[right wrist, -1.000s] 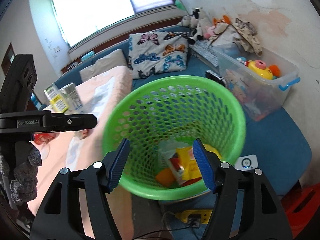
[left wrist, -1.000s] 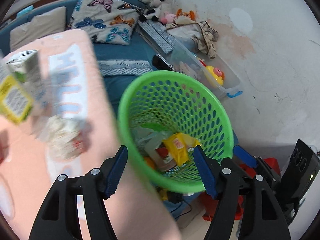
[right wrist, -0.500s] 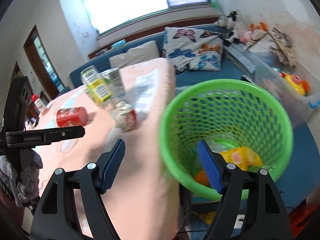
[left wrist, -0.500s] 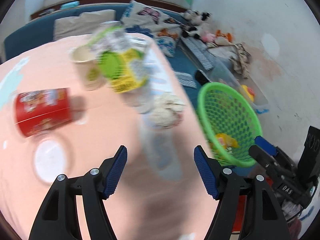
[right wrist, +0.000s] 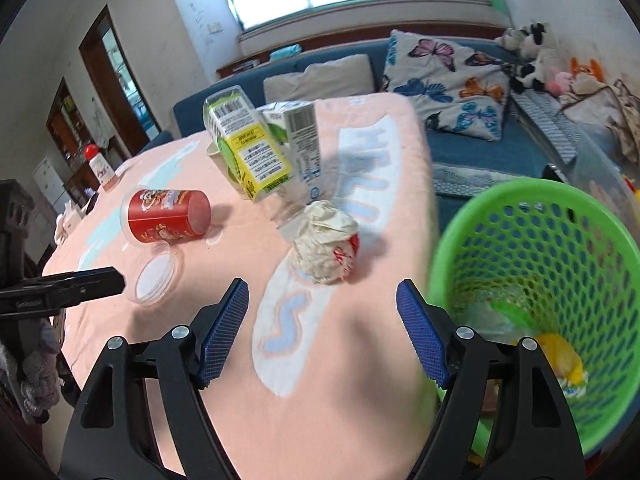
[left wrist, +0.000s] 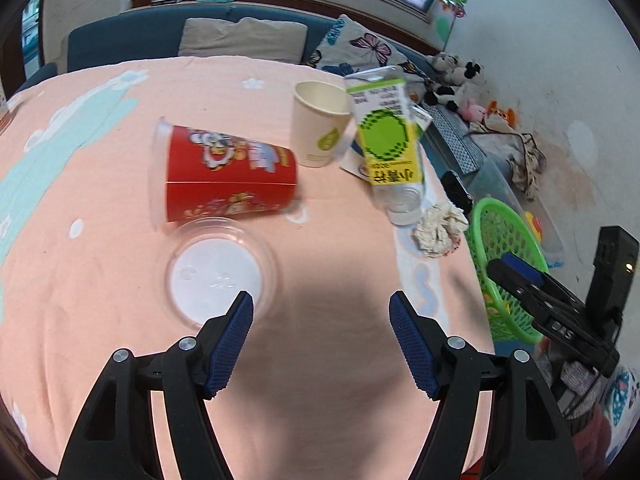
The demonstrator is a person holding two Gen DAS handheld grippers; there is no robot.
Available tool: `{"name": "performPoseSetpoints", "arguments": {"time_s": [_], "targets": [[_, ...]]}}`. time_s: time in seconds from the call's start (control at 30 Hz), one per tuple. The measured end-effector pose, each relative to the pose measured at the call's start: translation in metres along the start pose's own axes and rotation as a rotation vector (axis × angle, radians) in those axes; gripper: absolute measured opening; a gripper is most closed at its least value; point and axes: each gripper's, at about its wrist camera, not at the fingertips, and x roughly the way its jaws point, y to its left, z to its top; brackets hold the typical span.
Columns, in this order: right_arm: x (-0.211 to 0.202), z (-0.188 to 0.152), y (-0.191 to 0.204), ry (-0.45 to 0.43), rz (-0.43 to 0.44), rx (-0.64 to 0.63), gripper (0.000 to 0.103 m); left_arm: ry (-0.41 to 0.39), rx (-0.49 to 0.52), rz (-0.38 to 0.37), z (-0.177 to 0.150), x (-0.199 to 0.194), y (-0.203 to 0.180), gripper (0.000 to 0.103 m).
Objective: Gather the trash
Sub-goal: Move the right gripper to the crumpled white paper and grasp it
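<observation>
My left gripper (left wrist: 321,312) is open and empty above the pink tablecloth (left wrist: 320,380). Ahead of it lie a clear plastic lid (left wrist: 221,270), a red can on its side (left wrist: 228,174), a paper cup (left wrist: 320,124), a green-yellow carton (left wrist: 386,136) and a crumpled paper wad (left wrist: 438,230). My right gripper (right wrist: 322,306) is open and empty, with the paper wad (right wrist: 324,244) just ahead. The green trash basket (right wrist: 532,240) stands off the table's right edge with trash inside. It also shows in the left wrist view (left wrist: 492,240).
A second carton (right wrist: 300,140) stands beside the green-yellow carton (right wrist: 246,148). A red-capped bottle (right wrist: 100,166) stands at the table's far left. A blue sofa (right wrist: 480,148) with cushions, plush toys and a clear storage box lies beyond the table.
Both grippers have swung left from over the basket to over the table. The table's trash is now in front of them. Both stay open and empty.
</observation>
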Motion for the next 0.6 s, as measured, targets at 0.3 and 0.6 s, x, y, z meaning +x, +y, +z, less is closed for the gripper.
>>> {"name": "performPoseSetpoints", "arguments": {"time_s": [0.3, 0.6], "targets": [[0.045, 0.013, -0.005, 0.058, 0.014, 0.006, 0.076, -0.018, -0.023, -0.005, 0.005, -0.005, 0.013, 0.068], [0.080, 0.020, -0.009, 0.099, 0.006, -0.007, 0.071, -0.031, -0.030, -0.022, 0.014, -0.002, 0.011, 0.068]]}}
